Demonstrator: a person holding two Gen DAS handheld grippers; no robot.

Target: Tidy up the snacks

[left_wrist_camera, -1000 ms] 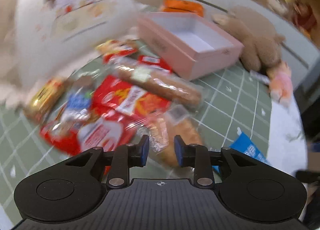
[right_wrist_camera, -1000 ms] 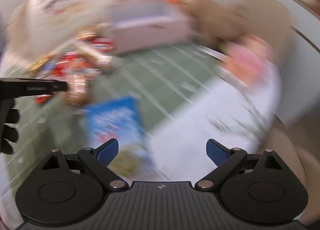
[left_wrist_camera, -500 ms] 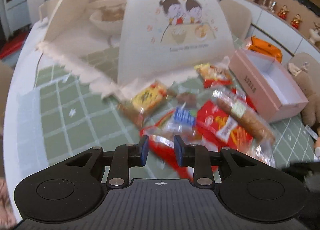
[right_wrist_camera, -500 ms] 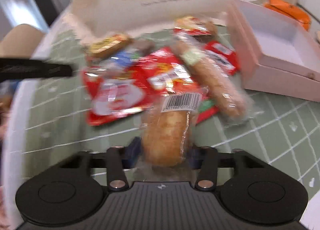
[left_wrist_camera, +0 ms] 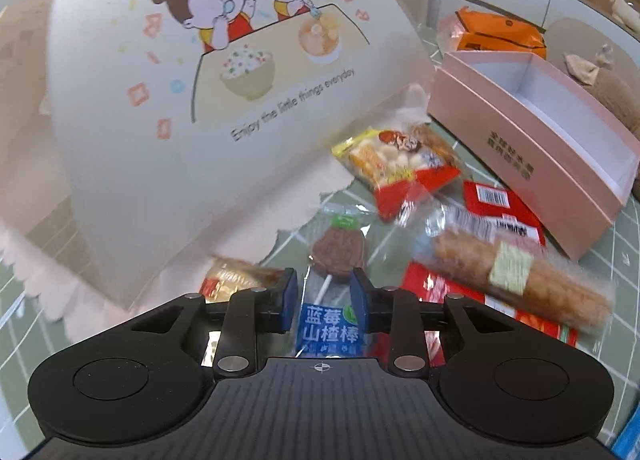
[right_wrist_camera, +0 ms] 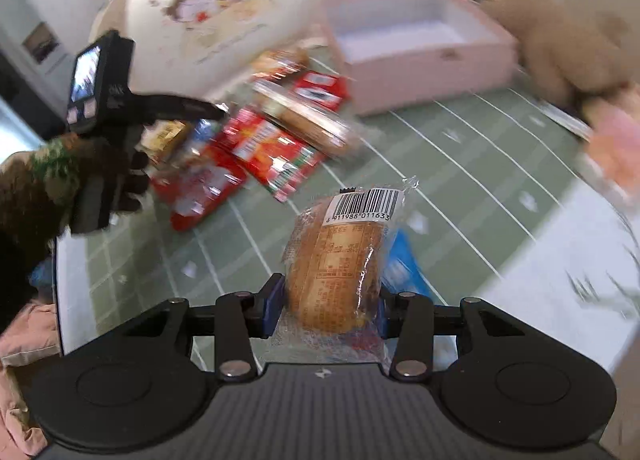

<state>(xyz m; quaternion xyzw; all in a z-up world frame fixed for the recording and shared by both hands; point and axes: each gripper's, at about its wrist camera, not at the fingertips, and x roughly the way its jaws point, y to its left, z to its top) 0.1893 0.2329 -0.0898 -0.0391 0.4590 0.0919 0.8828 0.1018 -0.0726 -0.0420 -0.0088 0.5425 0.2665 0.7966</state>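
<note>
While snack packets crowd the green grid-lined tablecloth (right_wrist_camera: pixel 460 164) beside a pink box (left_wrist_camera: pixel 532 132), the right gripper (right_wrist_camera: pixel 328 306) clamps a wrapped bread roll (right_wrist_camera: pixel 340 260). The left gripper (left_wrist_camera: pixel 323 298), its 2 fingers narrowly parted, straddles a blue-labelled lollipop (left_wrist_camera: pixel 334 280) without clearly gripping it

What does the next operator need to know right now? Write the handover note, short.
Right gripper: shut on the wrapped bread roll, lifted above the table.
Left gripper: fingers astride the blue-label lollipop, apparently not yet clamped; it lies on the table.
Pink box: open, nothing visible inside.
Remaining pile beside the box: long bread stick, red packets, yellow-red snack bag.
Done: one roll picked up. Left: box it, then the rest.
</note>
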